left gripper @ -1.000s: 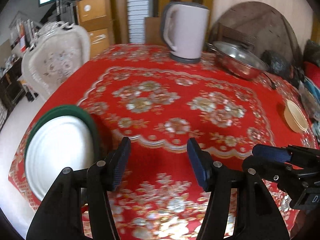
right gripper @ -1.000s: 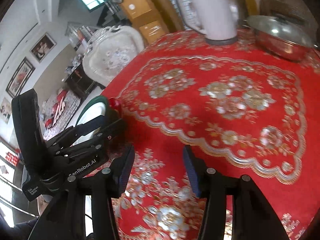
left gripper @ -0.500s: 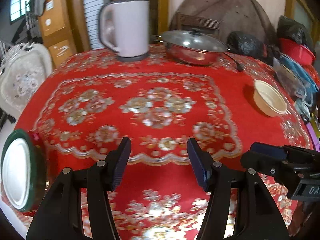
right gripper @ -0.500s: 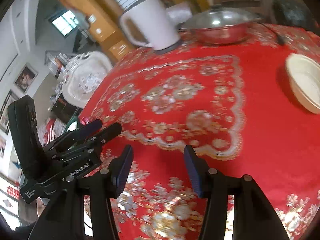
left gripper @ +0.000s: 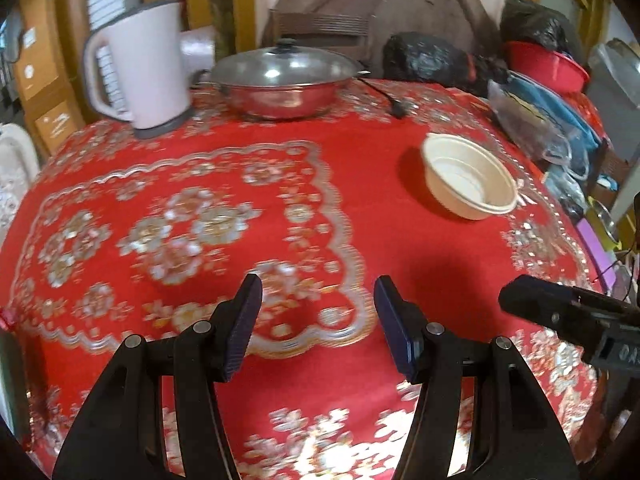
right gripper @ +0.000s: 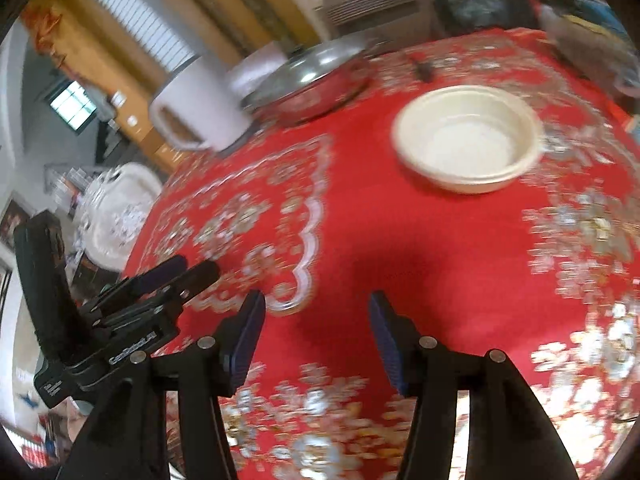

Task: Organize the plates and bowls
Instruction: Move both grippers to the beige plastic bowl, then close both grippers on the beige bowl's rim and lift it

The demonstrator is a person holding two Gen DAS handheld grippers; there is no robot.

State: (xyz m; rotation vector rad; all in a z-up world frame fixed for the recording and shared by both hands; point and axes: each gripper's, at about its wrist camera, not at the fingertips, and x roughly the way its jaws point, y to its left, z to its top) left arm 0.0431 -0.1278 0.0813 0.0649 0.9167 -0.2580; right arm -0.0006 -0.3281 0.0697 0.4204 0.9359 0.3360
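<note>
Cream bowl point(right gripper: 467, 138) now nearer, green-rimmed plate point(left gripper: 12, 384) almost gone from view; both grippers' jaws apart, empty.

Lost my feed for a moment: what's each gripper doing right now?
Left gripper: open, holding nothing, over the tablecloth.
Right gripper: open, holding nothing, facing the cream bowl.

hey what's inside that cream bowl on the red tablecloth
The cream bowl looks empty: its pale inner floor and walls show with nothing lying in it. It may be two bowls nested, since a doubled rim shows, but blur hides that. What is under it on the red tablecloth is covered.
</note>
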